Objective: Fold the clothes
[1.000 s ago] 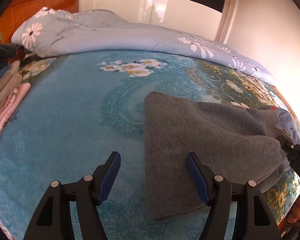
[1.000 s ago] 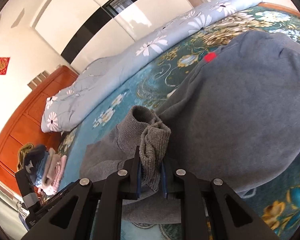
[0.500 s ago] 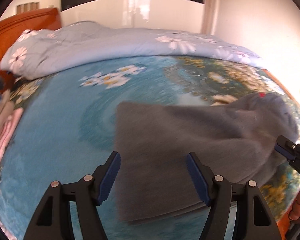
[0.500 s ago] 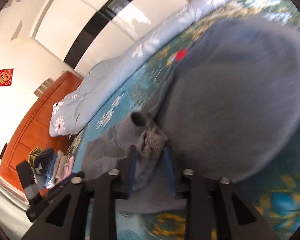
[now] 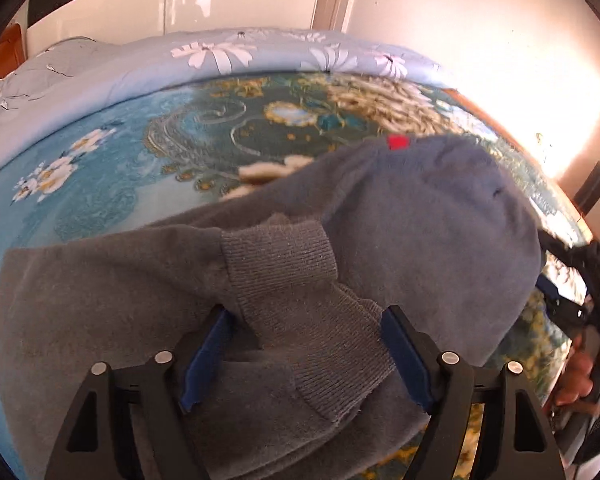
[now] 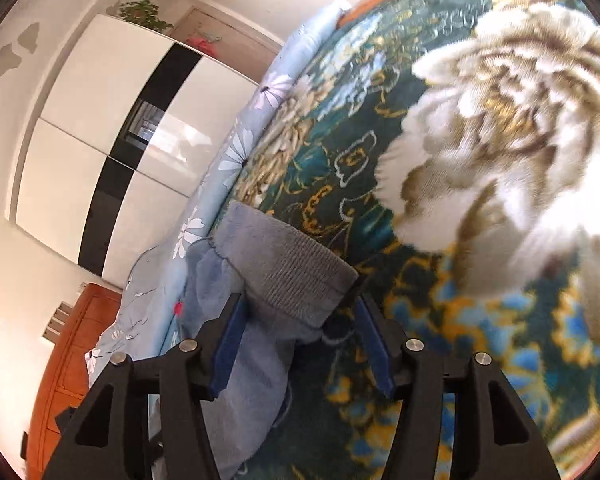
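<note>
A blue flowered blanket [image 5: 112, 184] covers the bed; a pale blue quilt with white daisies [image 5: 220, 60] lies bunched along its far side; behind it stand white wardrobe doors [image 6: 88, 120] and an orange wooden headboard [image 6: 72, 352].

The grey sweater [image 5: 420, 216] lies on the blanket, folded over itself, a small red tag [image 5: 398, 143] at its far edge; its ribbed cuff [image 5: 300, 280] rests on top, near the camera.

The left gripper [image 5: 306, 354] points steeply down over the cuff; its jaws are wide and have just been opening, the cuff between them but not pressed.

The right gripper [image 6: 300, 340] is rolled sideways at the sweater's right edge; its jaws have just been opening; a ribbed band [image 6: 296, 268] lies between them, loose.

At the right of the left view, fingers [image 5: 580, 380] hold that gripper's handle.
</note>
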Tool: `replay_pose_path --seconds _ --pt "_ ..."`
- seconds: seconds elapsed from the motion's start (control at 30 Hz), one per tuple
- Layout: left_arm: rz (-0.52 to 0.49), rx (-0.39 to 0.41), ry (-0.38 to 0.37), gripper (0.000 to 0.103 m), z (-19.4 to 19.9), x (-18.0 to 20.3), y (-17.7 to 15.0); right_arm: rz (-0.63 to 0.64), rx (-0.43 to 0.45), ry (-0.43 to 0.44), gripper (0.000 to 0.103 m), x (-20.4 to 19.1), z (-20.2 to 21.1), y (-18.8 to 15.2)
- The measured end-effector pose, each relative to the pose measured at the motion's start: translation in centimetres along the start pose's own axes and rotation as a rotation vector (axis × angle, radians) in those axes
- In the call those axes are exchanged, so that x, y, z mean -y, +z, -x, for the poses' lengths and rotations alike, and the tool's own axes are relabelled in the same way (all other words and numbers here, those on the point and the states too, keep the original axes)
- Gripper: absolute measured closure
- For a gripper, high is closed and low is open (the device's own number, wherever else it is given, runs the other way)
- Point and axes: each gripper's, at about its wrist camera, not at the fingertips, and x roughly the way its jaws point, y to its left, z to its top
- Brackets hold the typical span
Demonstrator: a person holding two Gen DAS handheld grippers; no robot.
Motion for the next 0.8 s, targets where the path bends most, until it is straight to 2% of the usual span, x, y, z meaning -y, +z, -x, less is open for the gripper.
replay_pose_path --seconds 0.17,0.27,0.33,0.43,0.57,0.7,0.8 --pt "0.036 -0.008 -0.049 0.022 1.4 -1.4 -0.3 0.001 -0.010 0.011 0.045 -0.8 -1.4 0.3" --pt "0.059 0.000 -0.054 0.022 2.9 -3.0 -0.7 0.012 -0.006 0.009 0.068 -1.9 -1.2 0.3" --pt "0.099 0.018 -0.061 0.022 4.4 -4.7 -1.2 0.059 0.001 -0.007 0.076 -3.5 -0.8 0.4" --pt "0.183 0.050 -0.035 0.023 6.9 -8.4 -2.2 0.185 0.016 -0.033 0.078 -7.8 0.2 0.1" --pt "0.290 0.100 0.028 0.023 10.2 -13.8 -3.7 0.440 0.048 -0.047 0.079 -16.5 1.5 -2.1" --pt "0.406 0.130 0.053 0.023 12.7 -19.0 -5.4 0.742 0.053 -0.030 0.079 -25.7 2.5 -8.1" --pt "0.475 0.144 0.063 0.023 14.1 -22.0 -6.7 0.927 0.011 -0.005 0.079 -30.8 1.7 -14.0"
